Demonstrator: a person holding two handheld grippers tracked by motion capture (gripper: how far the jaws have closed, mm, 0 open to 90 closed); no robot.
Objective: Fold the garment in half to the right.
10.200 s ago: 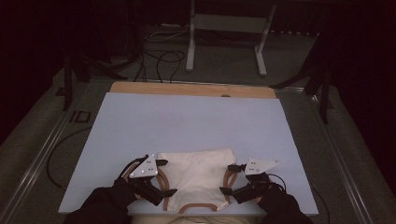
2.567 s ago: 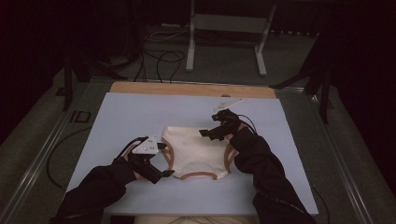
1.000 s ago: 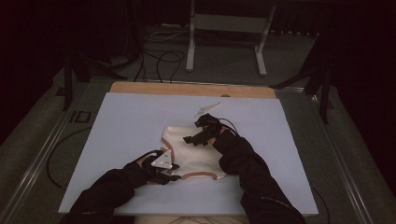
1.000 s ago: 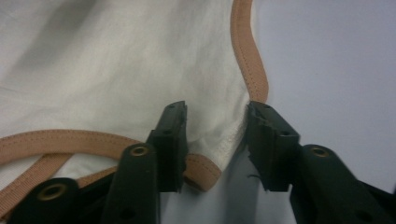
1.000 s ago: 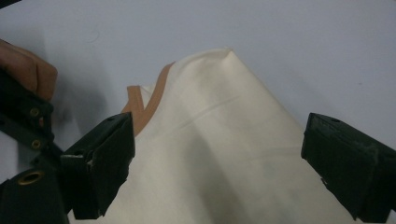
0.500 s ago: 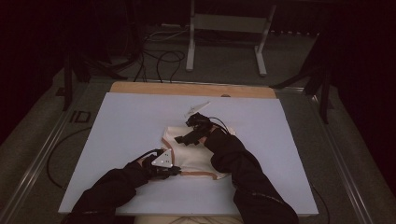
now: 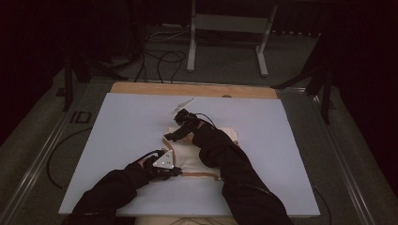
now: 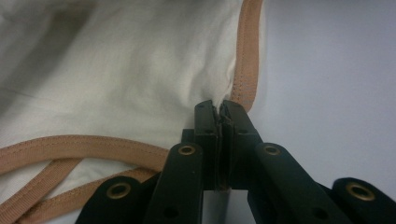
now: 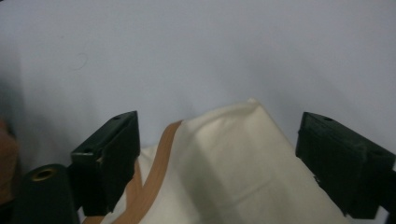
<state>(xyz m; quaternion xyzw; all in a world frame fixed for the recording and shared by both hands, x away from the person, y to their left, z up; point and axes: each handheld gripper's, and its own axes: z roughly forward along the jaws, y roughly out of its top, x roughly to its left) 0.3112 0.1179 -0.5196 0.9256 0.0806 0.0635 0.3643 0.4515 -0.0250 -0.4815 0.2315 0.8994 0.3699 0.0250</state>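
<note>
— Two grippers are working on one cream garment [image 7: 206, 157] with tan binding, which is lying on the pale blue table [image 7: 117, 122], near its front edge. Which step are we looking at?

— A fold, I'd judge. The left gripper [image 7: 176, 171] is sitting at the near left edge of the cloth, and in the left gripper view its jaws are pressed together with the cream fabric and the tan binding [image 8: 246, 65] pinched between them. They have just been closing onto that hem.

— And the other one?

— The right gripper [image 7: 168, 137] is reaching across the garment to its far left part. In the right gripper view its jaws are standing wide apart, with a far corner of the cloth [image 9: 243, 154] and a strip of binding lying between them. The pads aren't pressing on anything.

— So what is the next move asking for?

— Probably dropping those open jaws onto that corner and closing on both layers, not just the top one. With one edge already pinned, the lift that follows likely needs both hands rising evenly, or the fabric will be bunching up.

— Any risk?

— Catching only the binding and letting the body slip free.
</note>
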